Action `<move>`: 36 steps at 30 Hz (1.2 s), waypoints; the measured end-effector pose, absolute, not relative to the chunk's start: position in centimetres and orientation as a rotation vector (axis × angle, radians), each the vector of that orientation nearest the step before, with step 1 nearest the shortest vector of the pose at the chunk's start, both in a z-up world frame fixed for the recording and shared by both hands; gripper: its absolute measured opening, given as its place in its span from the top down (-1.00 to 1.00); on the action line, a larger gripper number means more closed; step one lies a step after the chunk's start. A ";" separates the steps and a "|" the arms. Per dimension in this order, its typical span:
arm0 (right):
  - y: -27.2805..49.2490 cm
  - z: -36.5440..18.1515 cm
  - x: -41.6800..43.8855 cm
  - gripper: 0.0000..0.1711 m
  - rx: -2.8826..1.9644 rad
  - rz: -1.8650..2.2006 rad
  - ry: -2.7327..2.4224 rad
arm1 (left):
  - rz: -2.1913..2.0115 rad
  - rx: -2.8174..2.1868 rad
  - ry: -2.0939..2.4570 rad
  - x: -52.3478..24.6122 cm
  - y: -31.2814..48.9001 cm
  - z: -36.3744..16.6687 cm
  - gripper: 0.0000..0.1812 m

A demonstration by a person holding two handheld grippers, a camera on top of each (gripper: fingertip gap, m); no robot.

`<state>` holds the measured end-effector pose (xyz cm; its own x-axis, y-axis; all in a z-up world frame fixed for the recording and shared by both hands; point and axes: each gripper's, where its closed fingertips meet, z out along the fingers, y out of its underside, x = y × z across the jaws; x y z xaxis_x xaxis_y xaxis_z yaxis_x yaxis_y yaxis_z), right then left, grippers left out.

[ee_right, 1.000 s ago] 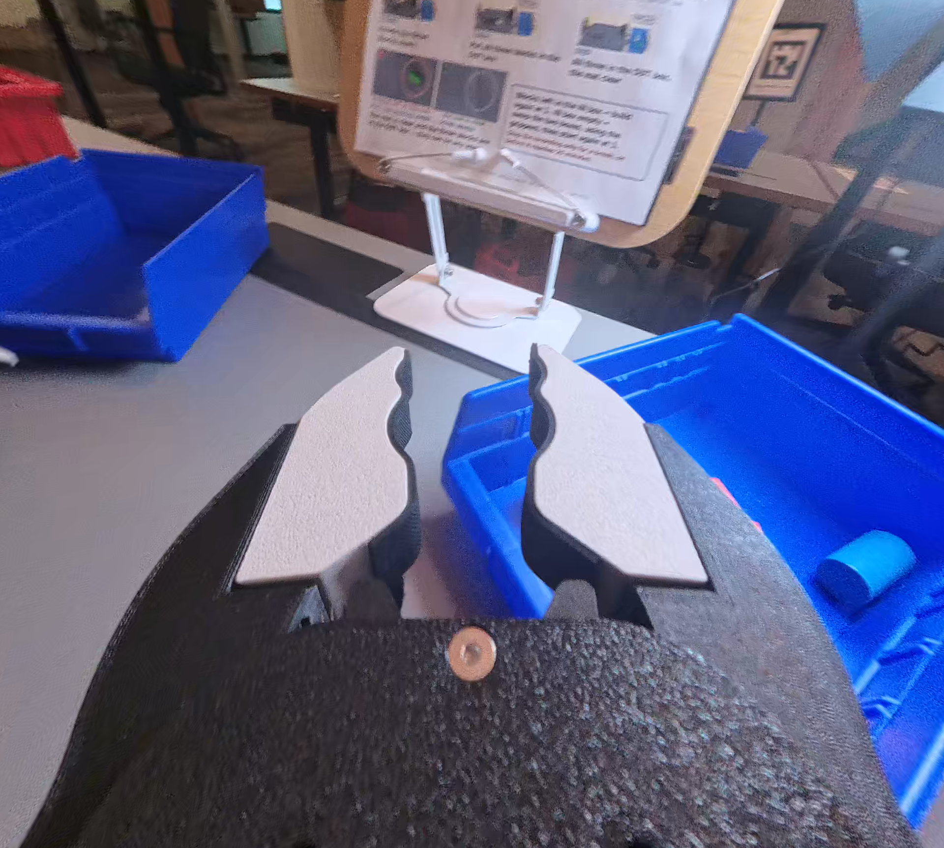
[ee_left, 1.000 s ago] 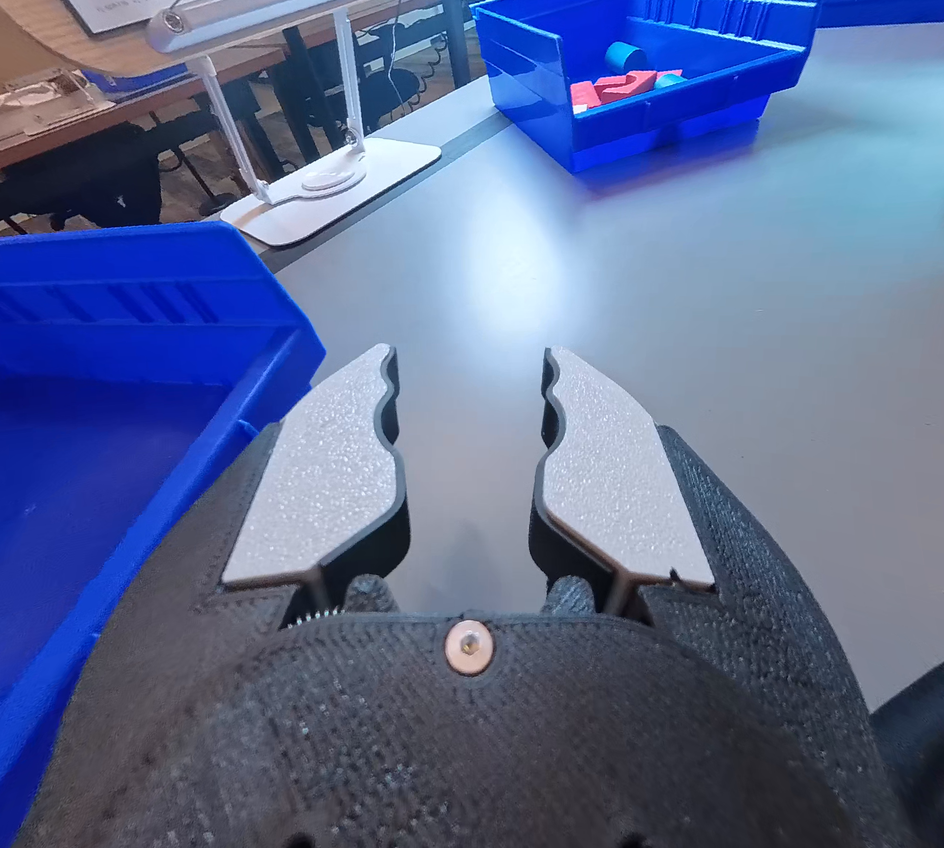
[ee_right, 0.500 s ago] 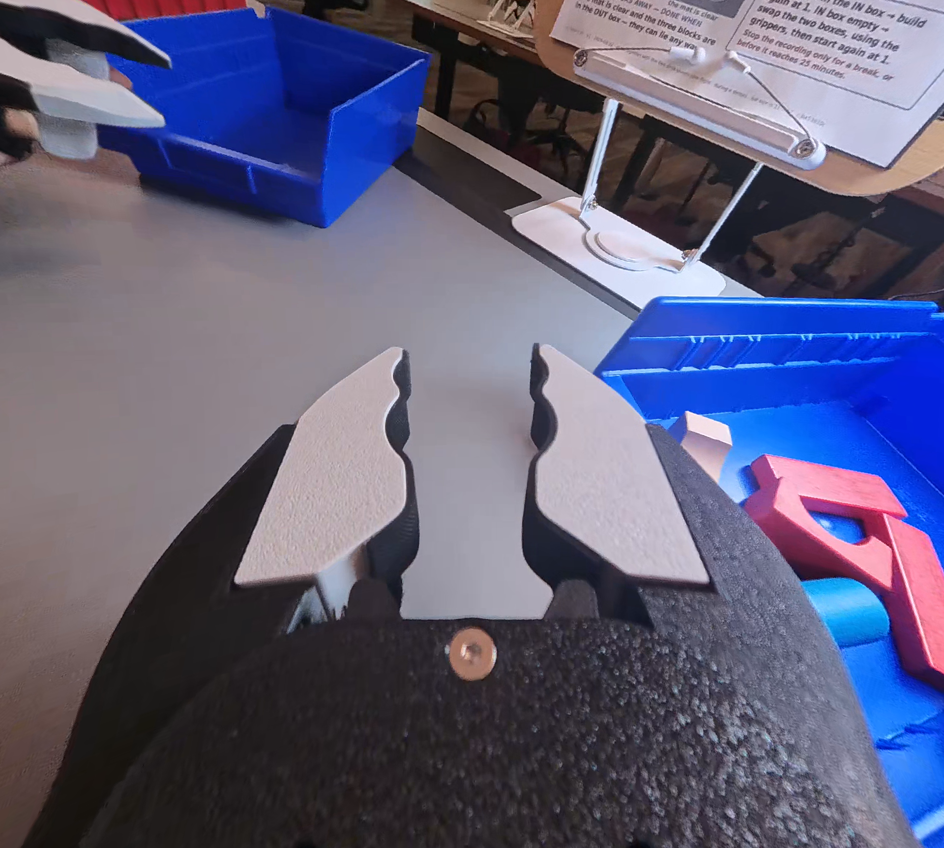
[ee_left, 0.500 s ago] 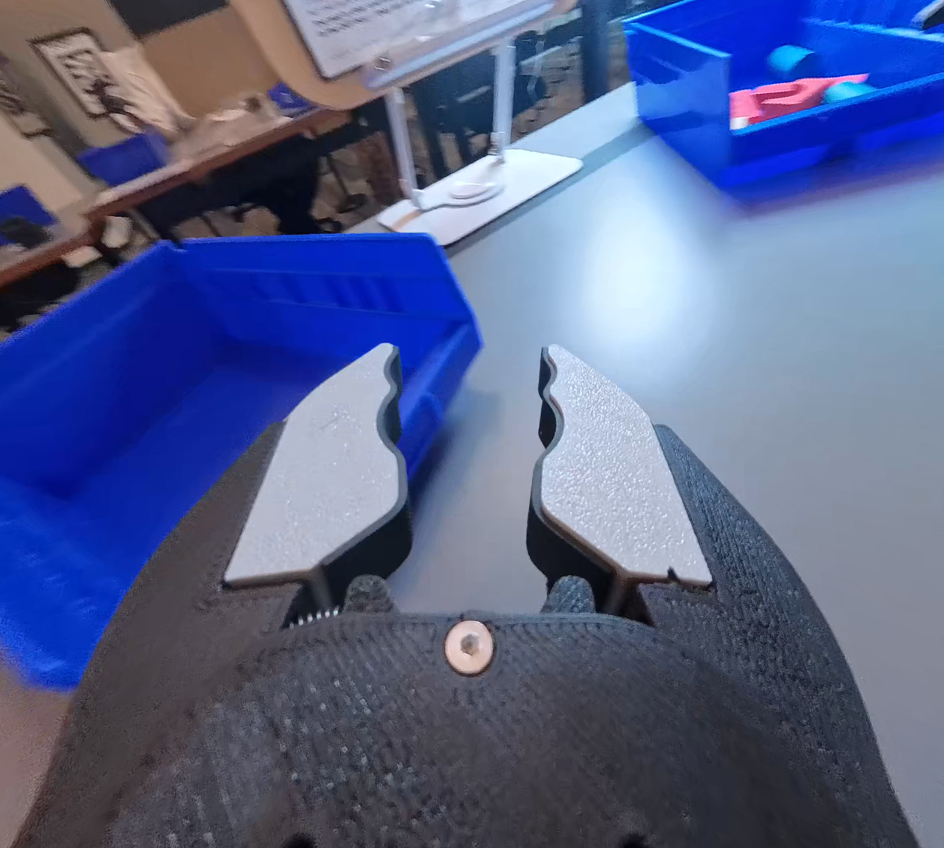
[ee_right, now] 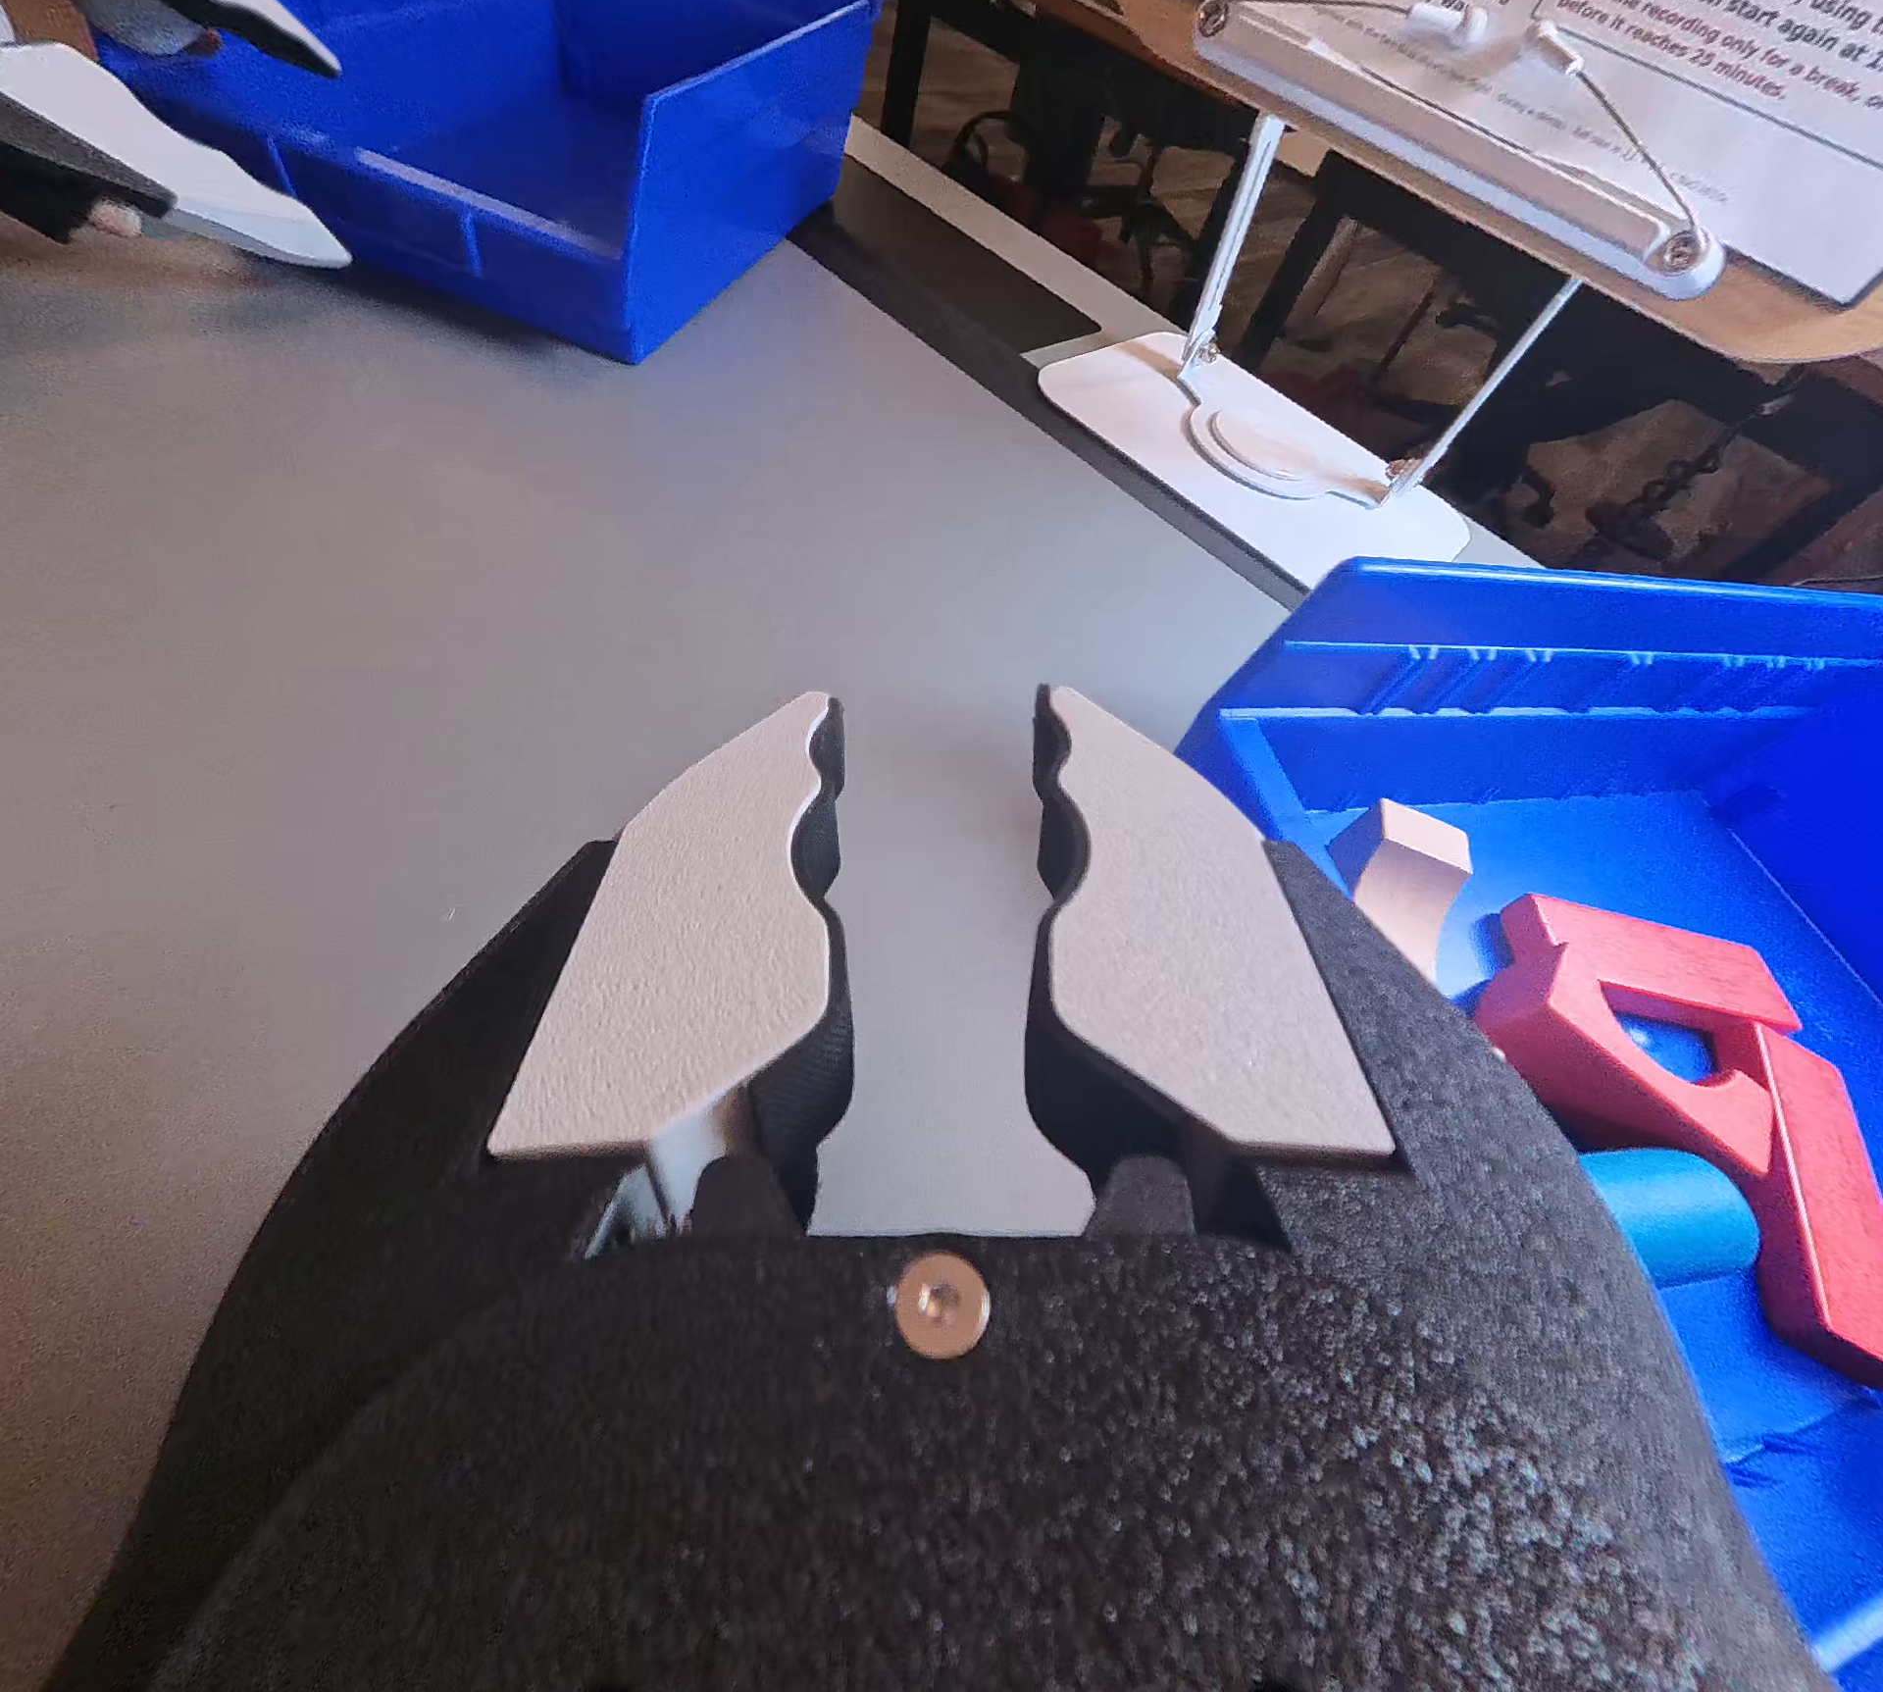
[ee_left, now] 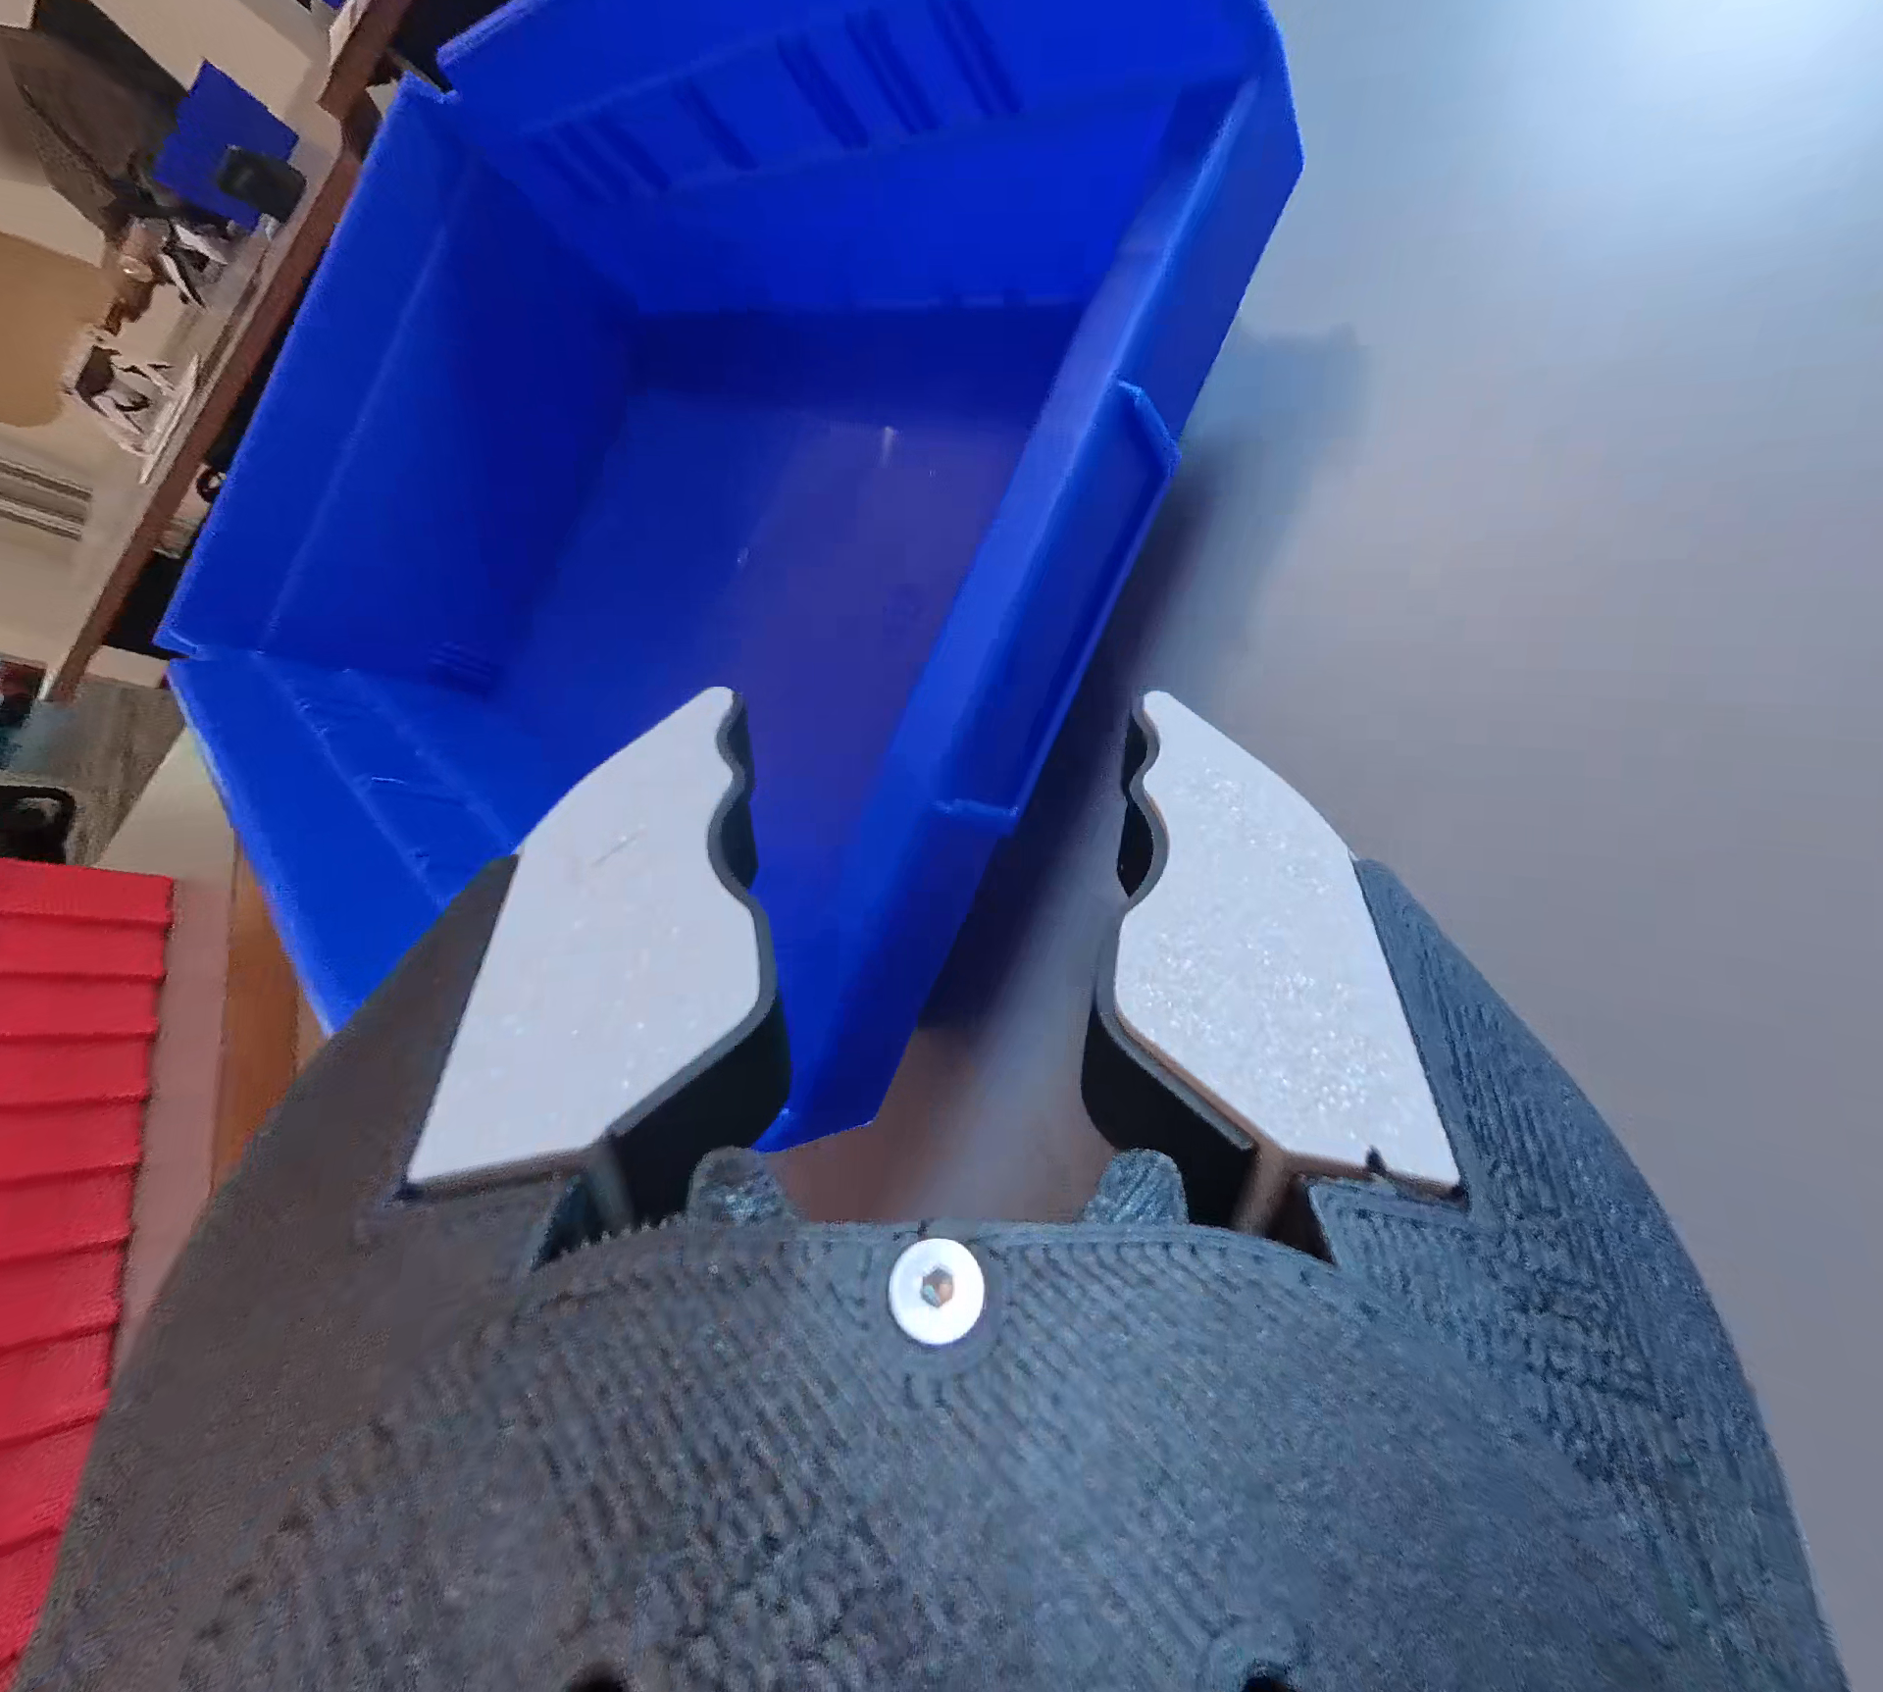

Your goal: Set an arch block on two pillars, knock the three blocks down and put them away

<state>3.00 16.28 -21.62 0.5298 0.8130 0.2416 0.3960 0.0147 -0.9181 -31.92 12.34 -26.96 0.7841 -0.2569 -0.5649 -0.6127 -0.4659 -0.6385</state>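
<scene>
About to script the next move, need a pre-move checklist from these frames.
1. Left gripper jaws open, nothing held: ok.
2. Right gripper jaws open, nothing held: ok.
3. Bin ahead of left gripper has nothing in it: ok.
4. Red arch block, blue cylinder and tan block lie in the right bin: ok.
5. Second pillar available: cannot tell.
6. Grey mat free between the bins: ok.
</scene>
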 end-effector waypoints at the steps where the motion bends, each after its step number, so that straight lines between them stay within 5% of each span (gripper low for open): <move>1: 16.2 -21.8 2.8 0.58 -1.602 0.444 -1.066 | 0.507 -2.068 0.662 -31.9 12.3 -27.3 0.24; 12: 15.5 -24.4 1.5 0.60 -1.673 0.455 -1.158 | 0.861 -2.067 0.799 -33.7 13.5 -28.7 0.37; 36: 14.6 -21.7 -4.3 0.65 -1.603 0.553 -0.954 | 0.706 -2.038 0.990 -29.3 12.0 -29.4 0.63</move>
<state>-4.32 14.59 -21.72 0.5613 0.8163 0.1364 0.2877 -0.0378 -0.9570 -29.34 12.03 -29.37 0.5485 -0.4090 -0.7293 -0.8227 -0.4199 -0.3833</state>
